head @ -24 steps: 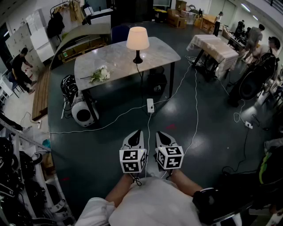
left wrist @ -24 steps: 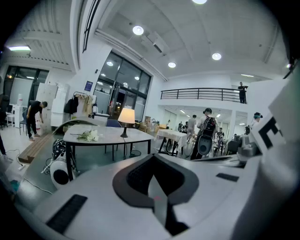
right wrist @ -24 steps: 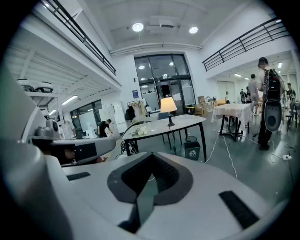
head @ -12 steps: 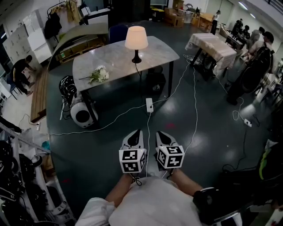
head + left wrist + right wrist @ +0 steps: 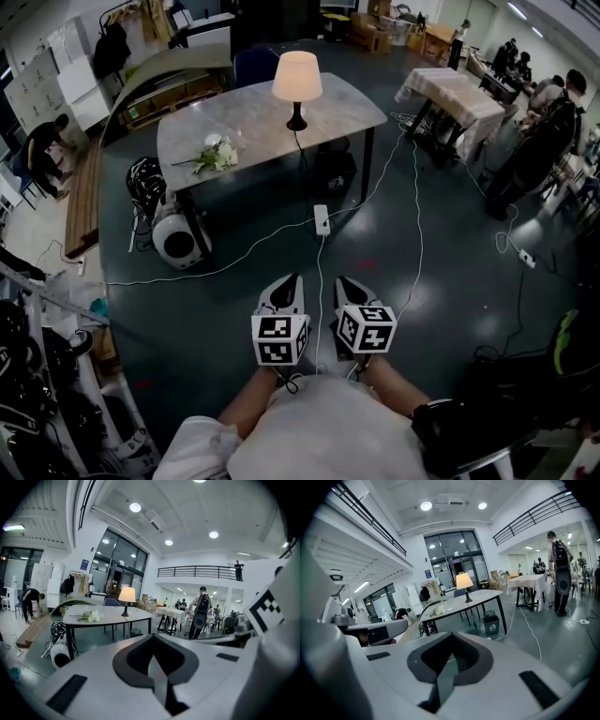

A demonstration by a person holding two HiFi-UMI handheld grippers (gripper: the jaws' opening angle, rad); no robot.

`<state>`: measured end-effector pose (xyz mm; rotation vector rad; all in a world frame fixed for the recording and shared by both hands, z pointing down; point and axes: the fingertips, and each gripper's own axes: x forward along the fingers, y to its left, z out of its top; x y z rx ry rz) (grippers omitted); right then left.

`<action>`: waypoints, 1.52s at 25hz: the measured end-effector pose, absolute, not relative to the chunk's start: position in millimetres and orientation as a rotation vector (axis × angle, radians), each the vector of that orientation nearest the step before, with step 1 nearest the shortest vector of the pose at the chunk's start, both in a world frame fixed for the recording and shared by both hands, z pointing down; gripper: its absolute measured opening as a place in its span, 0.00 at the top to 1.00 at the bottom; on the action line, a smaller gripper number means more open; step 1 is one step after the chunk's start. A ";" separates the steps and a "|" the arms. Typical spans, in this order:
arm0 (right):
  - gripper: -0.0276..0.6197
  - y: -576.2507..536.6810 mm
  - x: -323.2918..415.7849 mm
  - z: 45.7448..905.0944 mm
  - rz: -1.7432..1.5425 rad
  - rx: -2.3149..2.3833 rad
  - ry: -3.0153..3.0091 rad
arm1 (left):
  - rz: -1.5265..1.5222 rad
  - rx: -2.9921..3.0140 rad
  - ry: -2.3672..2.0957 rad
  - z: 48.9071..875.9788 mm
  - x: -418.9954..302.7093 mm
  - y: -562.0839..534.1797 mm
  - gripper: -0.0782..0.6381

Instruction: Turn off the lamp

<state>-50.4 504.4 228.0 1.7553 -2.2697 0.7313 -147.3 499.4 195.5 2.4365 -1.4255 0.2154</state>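
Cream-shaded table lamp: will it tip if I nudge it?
Probably top-heavy: the cream-shaded table lamp carries a wide shade over a thin black stem and small base, so a high push may tip it. Its black cord hanging off the grey table edge could tug it.

One lamp (image 5: pixel 296 80), one flower bunch (image 5: pixel 217 155), one power strip (image 5: pixel 322 219); two tables (image 5: pixel 187 141), at twelve and two o'clock.

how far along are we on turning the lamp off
Done: nothing; the lamp on the table glows.
In hand: nothing; the left gripper and right gripper are shut and empty, held close to the body, far from the table.
Left: cross the floor, find the switch, which can't be made out from here, and use it.
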 end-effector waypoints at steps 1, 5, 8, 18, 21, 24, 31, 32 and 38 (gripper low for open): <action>0.96 503.8 -51.9 228.8 0.730 1.759 -2.263 | 0.215 2.434 -1.422 196.9 -150.4 498.0 0.88; 0.96 506.3 -57.2 237.3 0.752 1.760 -2.234 | 0.225 2.424 -1.401 206.2 -158.3 496.4 0.88; 0.96 510.8 -56.9 243.5 0.768 1.765 -2.206 | 0.241 2.426 -1.369 213.0 -155.9 499.1 0.88; 0.96 495.9 -41.2 260.0 0.827 1.789 -2.173 | 0.259 2.417 -1.345 228.2 -143.8 483.2 0.88; 0.96 477.6 -35.2 258.1 0.822 1.782 -2.188 | 0.268 2.414 -1.360 228.3 -138.2 467.6 0.88; 0.96 458.3 -28.7 256.7 0.819 1.768 -2.211 | 0.271 2.410 -1.379 227.9 -129.8 450.5 0.88; 0.96 399.6 -5.2 255.0 0.814 1.718 -2.247 | 0.281 2.395 -1.426 224.2 -103.7 400.5 0.88; 0.96 392.1 -1.5 255.2 0.814 1.707 -2.252 | 0.280 2.387 -1.435 224.6 -100.0 393.8 0.88; 0.96 357.6 26.2 261.0 0.830 1.652 -2.260 | 0.295 2.335 -1.461 233.0 -73.4 359.3 0.88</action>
